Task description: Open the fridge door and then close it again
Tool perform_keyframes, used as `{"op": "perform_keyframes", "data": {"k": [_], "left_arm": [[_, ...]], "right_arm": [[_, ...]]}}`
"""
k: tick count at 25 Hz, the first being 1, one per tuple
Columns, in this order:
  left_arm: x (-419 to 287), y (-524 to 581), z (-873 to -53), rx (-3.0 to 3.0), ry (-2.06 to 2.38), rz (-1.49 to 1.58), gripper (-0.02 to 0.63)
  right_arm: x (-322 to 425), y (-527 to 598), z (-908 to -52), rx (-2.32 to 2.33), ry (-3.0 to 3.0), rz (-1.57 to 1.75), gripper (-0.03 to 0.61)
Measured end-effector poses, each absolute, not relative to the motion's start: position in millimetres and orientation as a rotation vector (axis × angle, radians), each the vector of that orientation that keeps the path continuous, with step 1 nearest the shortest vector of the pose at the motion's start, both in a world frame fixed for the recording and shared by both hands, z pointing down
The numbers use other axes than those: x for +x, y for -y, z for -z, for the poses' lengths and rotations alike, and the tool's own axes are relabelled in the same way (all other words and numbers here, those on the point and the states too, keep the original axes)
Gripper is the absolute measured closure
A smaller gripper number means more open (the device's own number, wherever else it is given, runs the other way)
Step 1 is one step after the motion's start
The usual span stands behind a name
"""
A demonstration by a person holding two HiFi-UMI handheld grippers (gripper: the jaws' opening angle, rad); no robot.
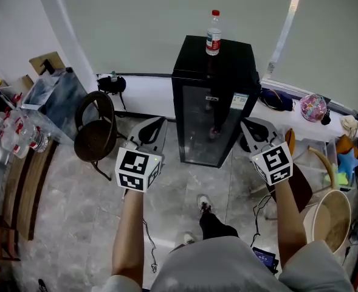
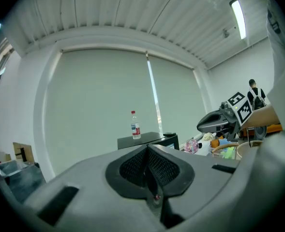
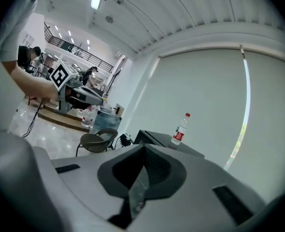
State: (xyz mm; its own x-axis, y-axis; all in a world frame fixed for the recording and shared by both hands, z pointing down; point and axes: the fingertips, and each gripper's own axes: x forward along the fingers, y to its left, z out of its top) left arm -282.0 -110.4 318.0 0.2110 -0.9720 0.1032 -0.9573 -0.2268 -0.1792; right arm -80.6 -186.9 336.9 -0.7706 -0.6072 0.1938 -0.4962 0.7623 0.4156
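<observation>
**Fridge shut, both tongs closed and empty**

The fridge [image 1: 212,96] stands ahead of you with its glass door [image 1: 208,126] closed. That fits a door yet to be opened as well as one opened and shut again. Your left gripper [image 1: 159,121] and right gripper [image 1: 247,123] hang well short of the fridge, one to each side, with jaws pressed together and nothing held. The main risk is the bottle [image 1: 213,33] on top of the fridge: a hard tug or slam on the door could rock the fridge and topple it. A wide swing could also clip the chair [image 1: 96,132] left of the fridge. Count: one fridge, one door, one bottle on it, one chair, two grippers.
</observation>
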Motion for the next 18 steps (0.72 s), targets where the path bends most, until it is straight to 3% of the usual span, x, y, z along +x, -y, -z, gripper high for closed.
{"op": "perform_keyframes", "data": {"k": [18], "left_arm": [[-233, 18, -241, -2.251, -1.818, 0.192, 0.603]], "right_arm": [[-42, 99, -268, 0.929, 2.788, 0.545, 0.581]]}}
